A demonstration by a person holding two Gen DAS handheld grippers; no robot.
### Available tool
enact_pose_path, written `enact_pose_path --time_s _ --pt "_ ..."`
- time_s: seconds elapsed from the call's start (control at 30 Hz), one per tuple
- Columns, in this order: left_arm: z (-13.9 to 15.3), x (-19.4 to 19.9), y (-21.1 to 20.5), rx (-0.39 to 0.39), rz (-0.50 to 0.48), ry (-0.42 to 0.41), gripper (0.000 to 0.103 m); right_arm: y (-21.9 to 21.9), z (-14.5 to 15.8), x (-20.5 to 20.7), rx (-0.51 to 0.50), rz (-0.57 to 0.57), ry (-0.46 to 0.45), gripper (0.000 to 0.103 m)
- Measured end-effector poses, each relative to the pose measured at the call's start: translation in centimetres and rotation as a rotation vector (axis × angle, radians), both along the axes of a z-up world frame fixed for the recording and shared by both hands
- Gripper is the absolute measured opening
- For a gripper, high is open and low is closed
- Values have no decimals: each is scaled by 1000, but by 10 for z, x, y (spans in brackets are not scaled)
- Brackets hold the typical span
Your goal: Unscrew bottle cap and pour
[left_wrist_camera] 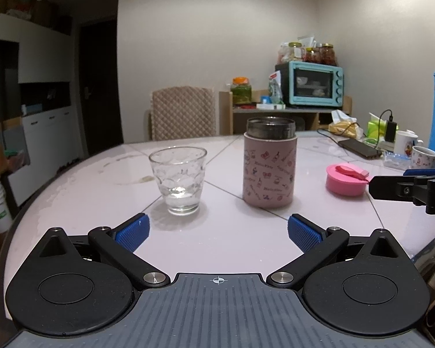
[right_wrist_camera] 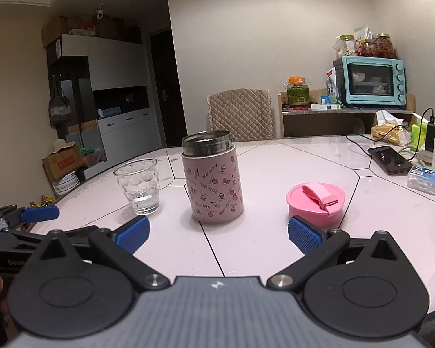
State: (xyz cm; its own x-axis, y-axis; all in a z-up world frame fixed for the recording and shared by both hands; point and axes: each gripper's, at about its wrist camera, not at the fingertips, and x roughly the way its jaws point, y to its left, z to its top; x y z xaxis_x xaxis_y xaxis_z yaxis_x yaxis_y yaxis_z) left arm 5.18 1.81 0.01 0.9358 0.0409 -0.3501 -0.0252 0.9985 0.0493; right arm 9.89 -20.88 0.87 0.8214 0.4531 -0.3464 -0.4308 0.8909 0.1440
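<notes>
So the pink bottle (left_wrist_camera: 269,168) stands upright near the middle of the pale tiled table (left_wrist_camera: 232,246), printed all over with little cartoon bits, and its steel mouth is open, no cap on. The pink cap (left_wrist_camera: 346,179) sits flat on the table off to the right of it, apart from it, strap lying across the top. To the left of the bottle there's a clear dimpled glass (left_wrist_camera: 177,180), upright, not touching it; can't tell whether there's anything in the bottom.

Left gripper (left_wrist_camera: 219,232) hovers low over the near edge of the table, aimed between glass and bottle, fingers spread wide with nothing in them. Right gripper (right_wrist_camera: 219,232) is just as wide and empty, level, pointing at the bottle, and its right blue pad (right_wrist_camera: 304,235) overlaps the cap's near edge in the right wrist view. Whether it touches, can't tell.
</notes>
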Motion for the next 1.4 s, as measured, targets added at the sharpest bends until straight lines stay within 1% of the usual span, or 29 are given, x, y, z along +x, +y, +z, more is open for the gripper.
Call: enact_pose_path --time_s 0.27,0.73,1.07,1.4 --pt "4 -17 -6 11 -10 -22 103 -4 -2 -7 7 -9 -4 103" --pt "5 -37 -7 -17 -7 -48 103 -4 -8 -25 -14 -7 -22 103" --pt "1 -47 -3 -30 6 -43 103 -9 -14 -34 -18 -15 -27 103" --pt "2 -53 -6 -32 -2 -47 103 -11 -15 -41 -17 -16 -33 103"
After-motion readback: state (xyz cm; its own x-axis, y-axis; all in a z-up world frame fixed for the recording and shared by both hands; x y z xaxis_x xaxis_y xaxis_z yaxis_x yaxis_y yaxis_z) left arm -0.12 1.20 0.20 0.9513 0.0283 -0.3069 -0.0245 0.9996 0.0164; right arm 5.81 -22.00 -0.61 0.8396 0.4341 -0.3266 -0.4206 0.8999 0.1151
